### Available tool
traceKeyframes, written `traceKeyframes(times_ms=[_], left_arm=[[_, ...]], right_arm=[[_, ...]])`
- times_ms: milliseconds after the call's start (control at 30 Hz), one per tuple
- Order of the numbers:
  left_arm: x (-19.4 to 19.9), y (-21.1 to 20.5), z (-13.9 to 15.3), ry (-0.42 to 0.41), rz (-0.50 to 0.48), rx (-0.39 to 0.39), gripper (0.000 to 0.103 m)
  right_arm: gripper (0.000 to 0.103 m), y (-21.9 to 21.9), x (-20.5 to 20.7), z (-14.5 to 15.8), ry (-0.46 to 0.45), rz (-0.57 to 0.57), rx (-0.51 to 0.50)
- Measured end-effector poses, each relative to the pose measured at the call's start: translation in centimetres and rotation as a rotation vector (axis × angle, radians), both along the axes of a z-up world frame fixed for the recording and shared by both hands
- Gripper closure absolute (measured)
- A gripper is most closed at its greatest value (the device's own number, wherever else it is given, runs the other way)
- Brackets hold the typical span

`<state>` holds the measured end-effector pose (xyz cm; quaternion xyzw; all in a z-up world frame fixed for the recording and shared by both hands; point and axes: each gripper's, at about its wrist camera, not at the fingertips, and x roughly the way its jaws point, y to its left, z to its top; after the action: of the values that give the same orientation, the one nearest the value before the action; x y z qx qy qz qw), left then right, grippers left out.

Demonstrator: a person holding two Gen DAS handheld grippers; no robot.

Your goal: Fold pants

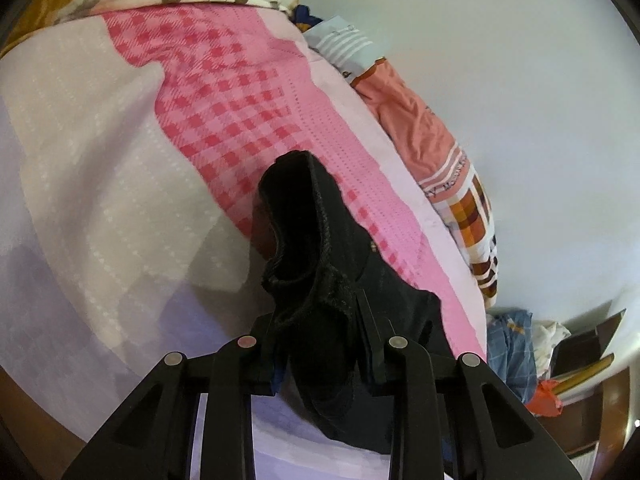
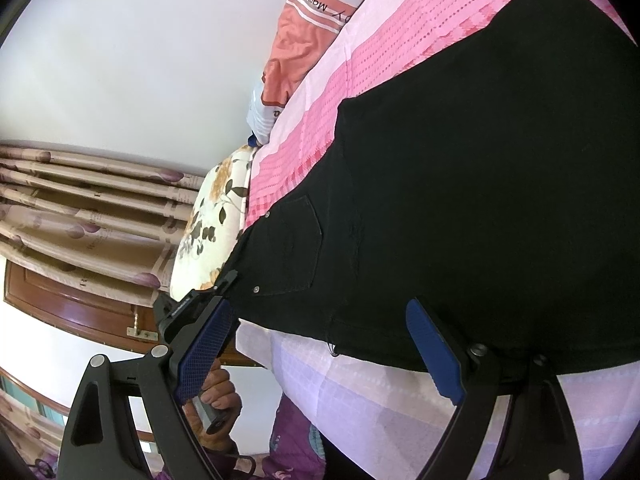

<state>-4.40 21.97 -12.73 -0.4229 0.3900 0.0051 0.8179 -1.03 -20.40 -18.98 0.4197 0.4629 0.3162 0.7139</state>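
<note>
- Left wrist view: the left gripper [image 1: 320, 328] has its fingers clamped on a bunched waistband corner of the black pants [image 1: 304, 240], lifting it off the pink checked bedsheet [image 1: 224, 120] (a fold looks barely begun).
- Right wrist view: the right gripper [image 2: 320, 352] hangs with fingers spread wide, holding nothing, just at the near edge of the pants [image 2: 480, 200], which lie mostly flat across the bed; I judge nearly all folding remains.
</note>
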Motion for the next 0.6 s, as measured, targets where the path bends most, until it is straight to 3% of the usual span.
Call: traceKeyframes(times_ms=[167,333,433,600], left_arm=[[0.6,-2.0,3.0,-0.061,-0.04,0.025,0.074],[1.9,-6.0,6.9,-0.141,-0.131,0.074,0.074],[3.2,-10.0,8.9,-0.184,-0.218,0.074,0.074],[5.7,-19.9,11.2,-0.25,-0.442,0.087,0.074]], right_arm=[[0.016,-1.4,0.2,0.5,-0.007,-0.042,0.009],[0.016,-5.6,0.3,1.5,-0.008,-0.145,0.069],[0.016,-8.3,0.0,1.6,-0.003,-0.196,0.099],[0.016,-12.1,-0.4,1.6,-0.006,-0.236,0.119]])
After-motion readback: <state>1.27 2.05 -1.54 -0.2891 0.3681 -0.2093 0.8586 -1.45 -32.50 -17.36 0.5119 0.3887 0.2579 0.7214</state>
